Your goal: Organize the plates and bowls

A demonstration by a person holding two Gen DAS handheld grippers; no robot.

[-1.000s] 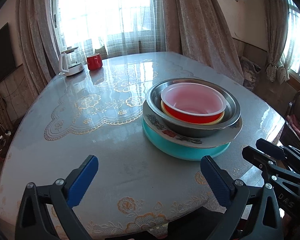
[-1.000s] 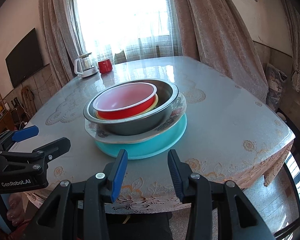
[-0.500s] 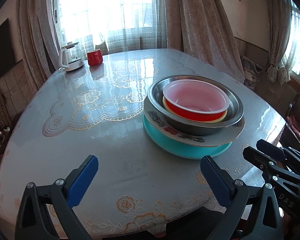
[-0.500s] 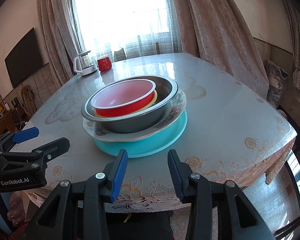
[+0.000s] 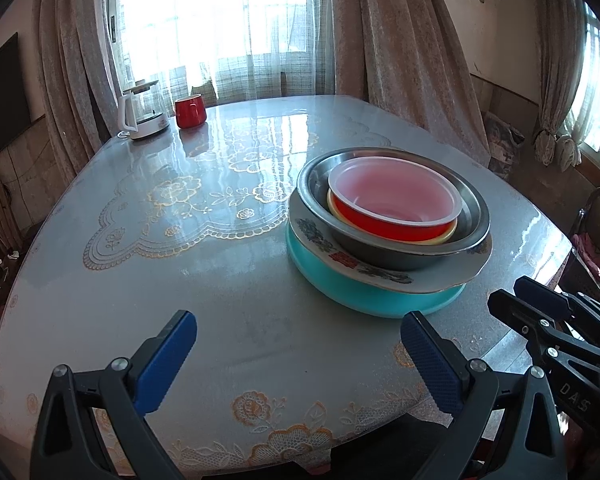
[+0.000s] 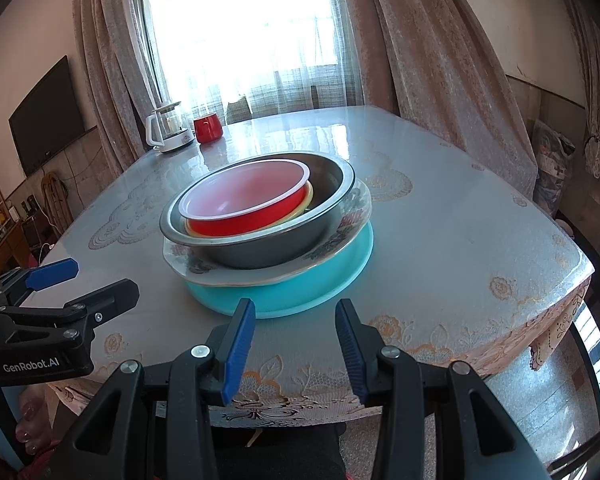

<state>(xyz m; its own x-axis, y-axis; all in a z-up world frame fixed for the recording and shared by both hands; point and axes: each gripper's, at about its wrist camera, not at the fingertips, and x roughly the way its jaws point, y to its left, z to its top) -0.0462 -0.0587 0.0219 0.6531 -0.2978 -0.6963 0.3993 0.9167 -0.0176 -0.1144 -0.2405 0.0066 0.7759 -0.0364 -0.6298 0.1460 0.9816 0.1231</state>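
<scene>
One stack stands on the table: a teal plate [image 5: 364,296] [image 6: 300,292] at the bottom, a floral plate [image 5: 380,272] [image 6: 340,236], a steel bowl [image 5: 384,254] [image 6: 260,252], a yellow bowl rim [image 5: 452,232] [image 6: 309,196], and a red plastic bowl [image 5: 392,200] [image 6: 244,200] on top. My left gripper [image 5: 300,344] is wide open and empty, near the table's front edge, left of the stack. My right gripper [image 6: 296,324] is open and empty, just in front of the teal plate. Each gripper shows in the other's view [image 5: 540,312] [image 6: 76,288].
A white kettle [image 5: 142,114] [image 6: 168,132] and a red mug [image 5: 190,111] [image 6: 208,128] stand at the table's far left edge. The glass-topped table [image 5: 204,240] has lace cloth. Curtains and a window lie behind. A chair [image 5: 596,232] is to the right.
Both grippers have drawn back and risen slightly; the stack sits a little farther away in both views. Jaw openings are unchanged.
</scene>
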